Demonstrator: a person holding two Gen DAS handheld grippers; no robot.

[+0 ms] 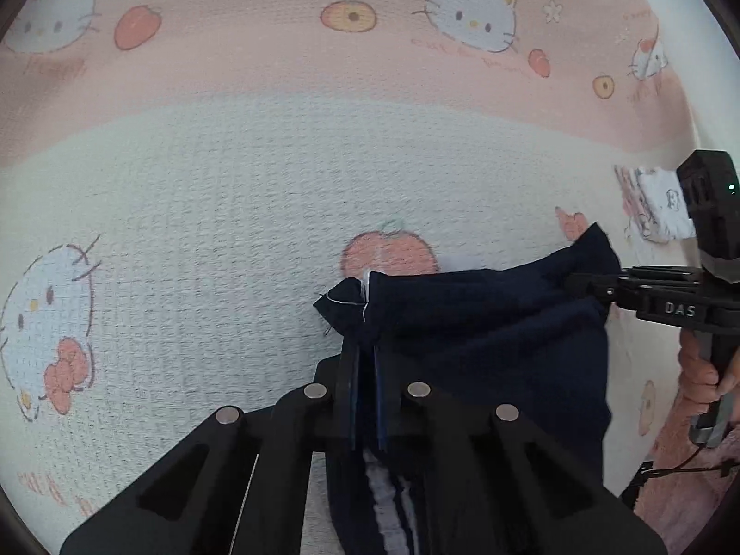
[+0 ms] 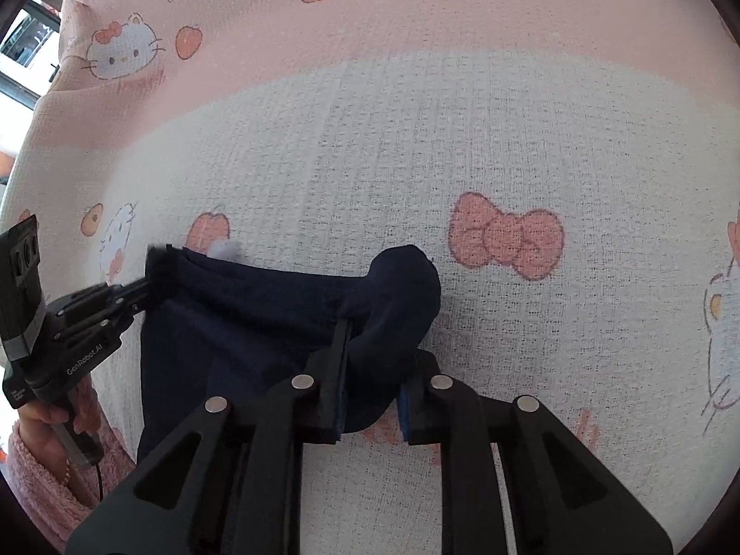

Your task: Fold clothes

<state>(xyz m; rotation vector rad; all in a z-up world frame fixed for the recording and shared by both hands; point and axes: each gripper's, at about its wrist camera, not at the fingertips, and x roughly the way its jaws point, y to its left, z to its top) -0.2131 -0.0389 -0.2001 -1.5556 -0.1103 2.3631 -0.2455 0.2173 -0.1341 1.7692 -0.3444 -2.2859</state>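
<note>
The dark navy soft fabric garment (image 1: 485, 333) is lifted by its far edge and stretched between the two tools, its body hanging down toward the near side, where a pale ribbed strip (image 1: 384, 499) shows in the left wrist view. The left tool (image 1: 365, 323) is pinched tight on the garment's left corner, fingers almost together with only cloth between them. The right tool (image 2: 374, 351) is clamped on a thicker bunched wad at the right corner, so its fingers sit a little wider. As I judge it, the folding is at an early stage: both corners are caught, but no tidy crease or flat stack shows yet, and the garment has yet to be laid down, doubled over and smoothed. Beneath lies a cream and pink waffle-weave cover (image 1: 231, 208) printed with cartoon cats, bows and fruit; whether a bed or a desk lies under it I cannot tell. A pink fleecy sleeve (image 2: 41, 485) shows at the near left of the right wrist view. Of the room only a bright sliver (image 2: 27, 41) at the far left shows.
</note>
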